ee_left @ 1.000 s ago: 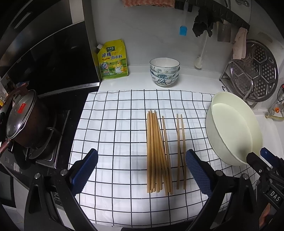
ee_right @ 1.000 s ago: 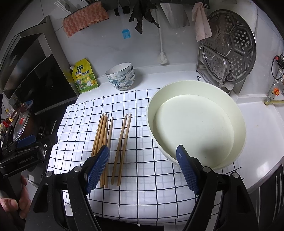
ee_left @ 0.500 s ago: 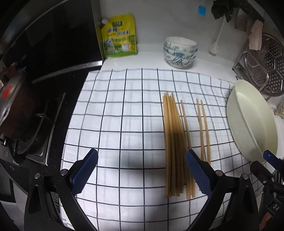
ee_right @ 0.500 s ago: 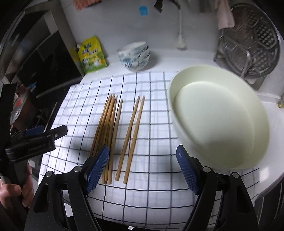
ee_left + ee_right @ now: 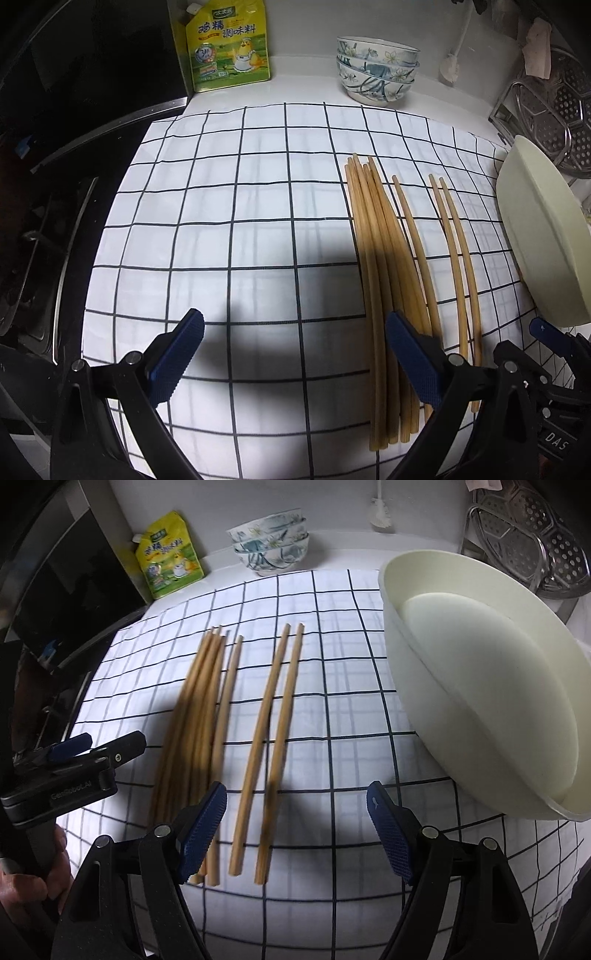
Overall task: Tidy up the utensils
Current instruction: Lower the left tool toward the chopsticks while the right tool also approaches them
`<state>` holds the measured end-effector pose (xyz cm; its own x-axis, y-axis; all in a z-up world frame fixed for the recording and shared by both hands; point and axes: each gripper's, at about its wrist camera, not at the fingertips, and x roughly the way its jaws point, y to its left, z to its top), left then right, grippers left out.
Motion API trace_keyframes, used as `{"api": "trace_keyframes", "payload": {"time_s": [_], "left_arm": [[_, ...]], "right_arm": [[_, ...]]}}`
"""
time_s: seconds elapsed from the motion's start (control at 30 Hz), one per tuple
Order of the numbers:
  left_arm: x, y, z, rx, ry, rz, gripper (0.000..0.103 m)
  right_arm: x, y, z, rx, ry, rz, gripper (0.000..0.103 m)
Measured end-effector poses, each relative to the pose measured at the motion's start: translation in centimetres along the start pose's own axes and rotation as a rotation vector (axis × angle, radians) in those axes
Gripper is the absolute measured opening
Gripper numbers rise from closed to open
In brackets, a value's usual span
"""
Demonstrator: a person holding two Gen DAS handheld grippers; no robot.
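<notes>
Both grippers, left gripper (image 5: 295, 354) and right gripper (image 5: 295, 819), jaws wide (ribbed blue pads), over tapered wooden chopsticks (image 5: 273, 734)

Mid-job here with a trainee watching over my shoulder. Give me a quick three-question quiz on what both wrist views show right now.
1. True or false: the right claw is shut on a chopstick.
2. How many chopsticks lie apart as the separate pair between the chopstick bundle and the cream basin?
3. What stands beside the stacked bowls at the back: (a) kettle, (b) yellow seasoning pouch, (c) cutting board?

Key: 1 false, it is open and empty, as is the left claw; 2 two; 3 b.
</notes>
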<state>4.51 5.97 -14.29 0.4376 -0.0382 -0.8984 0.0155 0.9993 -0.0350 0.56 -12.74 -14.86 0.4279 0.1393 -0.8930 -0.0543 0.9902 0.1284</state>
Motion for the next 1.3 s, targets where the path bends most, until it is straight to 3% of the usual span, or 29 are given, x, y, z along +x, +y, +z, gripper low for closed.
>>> {"api": "trace_keyframes", "payload": {"time_s": [0.4, 1.3], "left_arm": [[2.2, -1.2, 0.0, 0.065, -0.002, 0.006, 0.097], [2.3, 2.7, -0.2, -0.004, -0.012, 0.046, 0.097]], "right_arm": [[1.5, -0.5, 0.1, 0.034, 0.010, -0.033, 0.075], [2.9, -0.4, 0.8, 0.027, 0.012, -0.074, 0.075]]}}
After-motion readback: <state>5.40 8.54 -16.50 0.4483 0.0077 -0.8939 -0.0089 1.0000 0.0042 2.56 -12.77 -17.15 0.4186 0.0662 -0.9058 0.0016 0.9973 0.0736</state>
